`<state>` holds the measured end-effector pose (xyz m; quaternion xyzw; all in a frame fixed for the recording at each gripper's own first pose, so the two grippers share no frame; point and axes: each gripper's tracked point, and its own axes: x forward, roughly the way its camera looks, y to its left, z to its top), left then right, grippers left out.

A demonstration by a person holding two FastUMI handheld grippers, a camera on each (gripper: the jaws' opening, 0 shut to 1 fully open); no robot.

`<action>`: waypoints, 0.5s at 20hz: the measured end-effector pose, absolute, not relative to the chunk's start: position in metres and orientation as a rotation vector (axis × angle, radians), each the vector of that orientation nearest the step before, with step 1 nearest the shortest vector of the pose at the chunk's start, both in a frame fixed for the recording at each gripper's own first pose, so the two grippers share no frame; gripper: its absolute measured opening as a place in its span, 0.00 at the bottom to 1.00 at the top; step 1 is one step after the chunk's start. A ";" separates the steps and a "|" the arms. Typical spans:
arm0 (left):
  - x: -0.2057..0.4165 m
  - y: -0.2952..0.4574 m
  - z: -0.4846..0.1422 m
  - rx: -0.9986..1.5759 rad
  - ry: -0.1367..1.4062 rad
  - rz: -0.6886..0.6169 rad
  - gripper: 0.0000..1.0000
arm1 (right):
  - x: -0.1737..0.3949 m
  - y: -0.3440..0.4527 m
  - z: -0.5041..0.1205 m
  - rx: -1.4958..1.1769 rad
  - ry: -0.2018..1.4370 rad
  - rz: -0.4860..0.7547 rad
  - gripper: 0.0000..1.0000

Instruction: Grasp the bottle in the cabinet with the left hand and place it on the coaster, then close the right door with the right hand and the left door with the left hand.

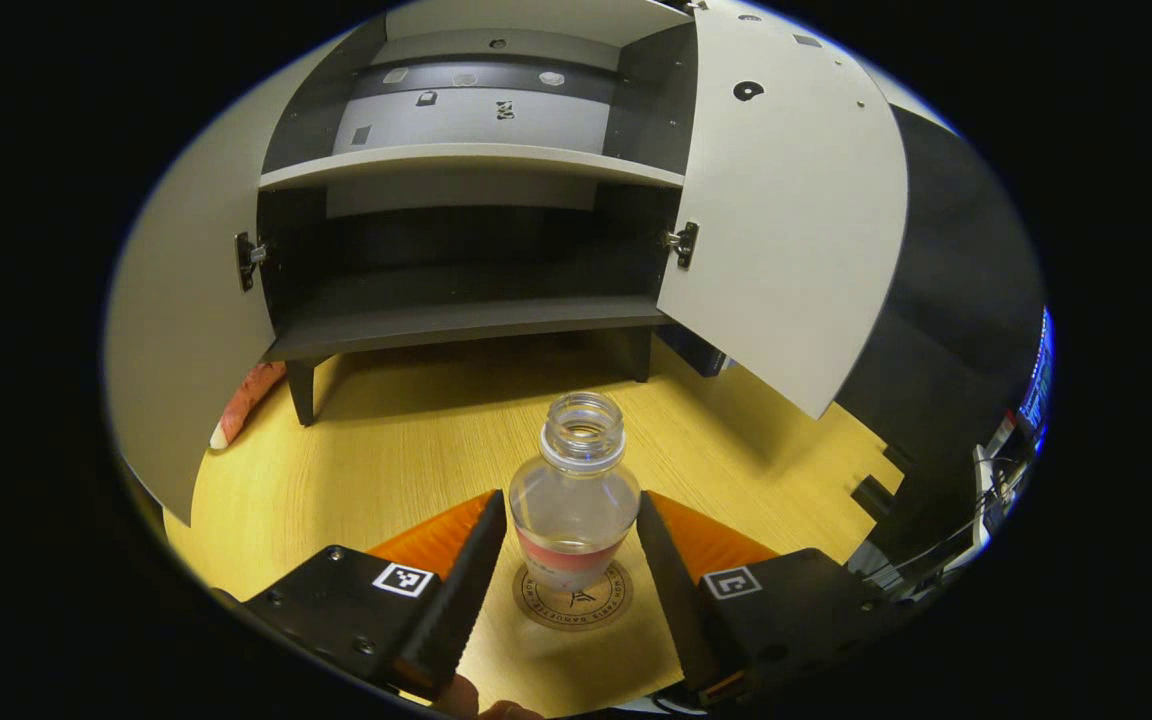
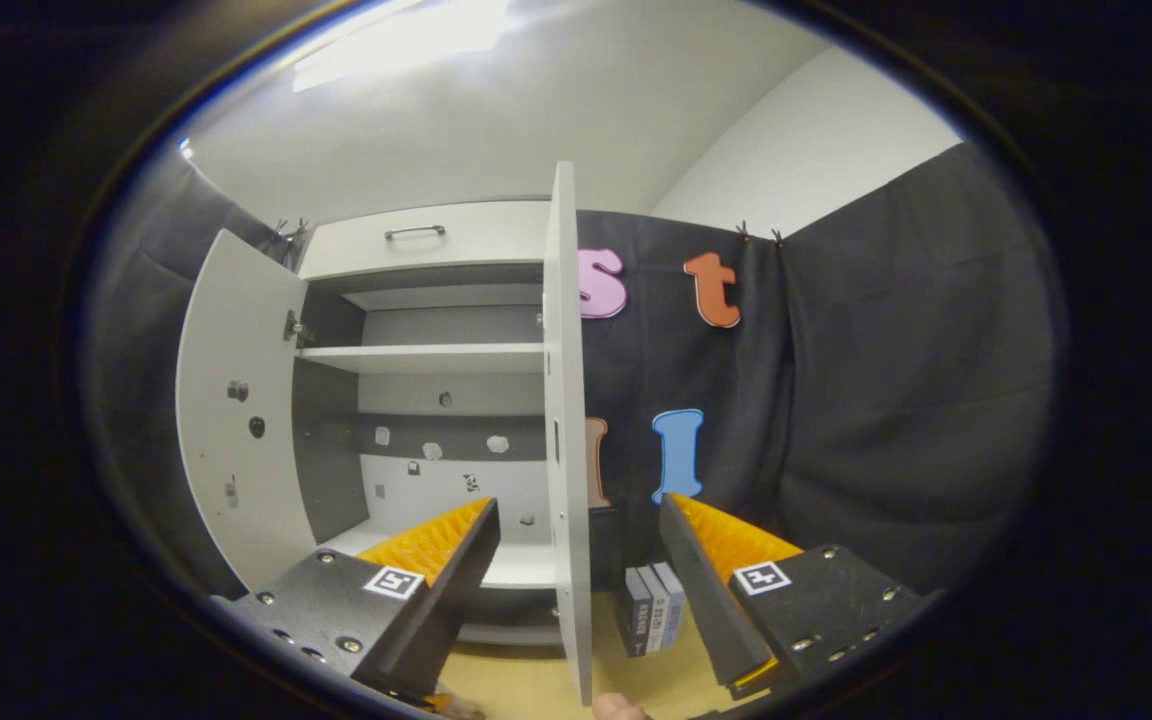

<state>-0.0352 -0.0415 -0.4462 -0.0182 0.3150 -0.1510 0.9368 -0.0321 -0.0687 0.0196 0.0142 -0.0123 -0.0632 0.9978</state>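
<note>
A clear, uncapped plastic bottle point(image 1: 576, 480) with a reddish label stands upright on a round printed coaster point(image 1: 576, 605) on the wooden table. My left gripper point(image 1: 572, 502) has a finger against each side of the bottle's body. Behind it the cabinet point(image 1: 466, 320) has both doors swung out: the left door point(image 1: 186, 330) and the right door point(image 1: 786, 230). Its lower shelf holds nothing. In the right gripper view my right gripper point(image 2: 578, 502) is open in the air. The right door point(image 2: 566, 400) appears edge-on beyond the gap between its fingers, apart from them.
A reddish elongated object point(image 1: 248, 400) lies on the table point(image 1: 386, 450) below the left door. Small upright boxes point(image 2: 652, 608) stand beside the cabinet, right of the right door. Black cloth point(image 2: 886, 400) hangs behind and to the right.
</note>
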 end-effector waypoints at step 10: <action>-0.057 -0.046 -0.392 -0.025 0.576 -0.342 0.83 | -0.026 -0.079 0.009 0.049 -0.016 -0.124 0.95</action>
